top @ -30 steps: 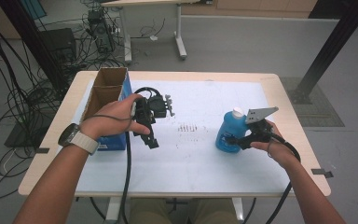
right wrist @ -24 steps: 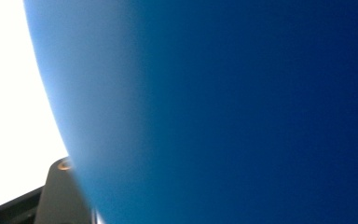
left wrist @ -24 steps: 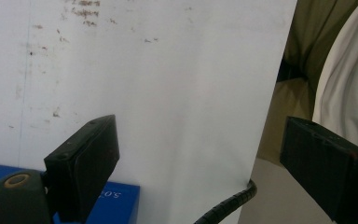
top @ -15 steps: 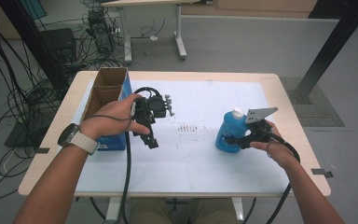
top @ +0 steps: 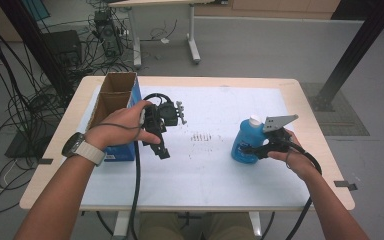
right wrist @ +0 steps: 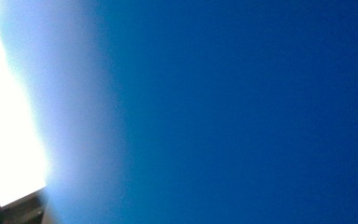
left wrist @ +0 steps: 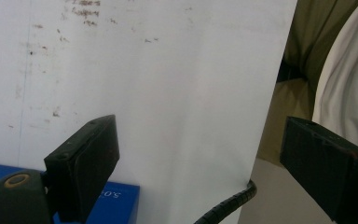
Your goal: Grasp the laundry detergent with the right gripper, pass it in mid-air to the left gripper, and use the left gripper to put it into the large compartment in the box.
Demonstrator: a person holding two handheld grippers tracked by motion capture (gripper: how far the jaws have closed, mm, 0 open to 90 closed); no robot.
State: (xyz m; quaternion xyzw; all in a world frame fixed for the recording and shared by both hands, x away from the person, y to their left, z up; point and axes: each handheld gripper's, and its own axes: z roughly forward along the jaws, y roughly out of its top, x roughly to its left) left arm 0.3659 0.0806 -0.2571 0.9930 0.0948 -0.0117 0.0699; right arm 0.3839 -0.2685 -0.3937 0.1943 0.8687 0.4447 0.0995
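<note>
A blue bottle (top: 244, 136) with a white cap stands upright on the right part of the table. My right gripper (top: 246, 149) reaches it from the right, low on its body. Its jaws have just been closing with the bottle between them and now grip it. The right gripper view is close up against the bottle's blue wall (right wrist: 242, 112). My left gripper (top: 158, 148) is held above the table's left part, beside the cardboard box (top: 114, 96), and points back toward the person. In its own view my left gripper (left wrist: 198, 137) is open, with nothing between the jaws.
A white sheet (top: 215, 175) covers the wooden table (top: 310, 125). The open box has blue sides (left wrist: 116, 200) and stands near the left edge. Cables trail from both grippers over the near edge. Beyond the table are loose cables, another desk's legs and a black post.
</note>
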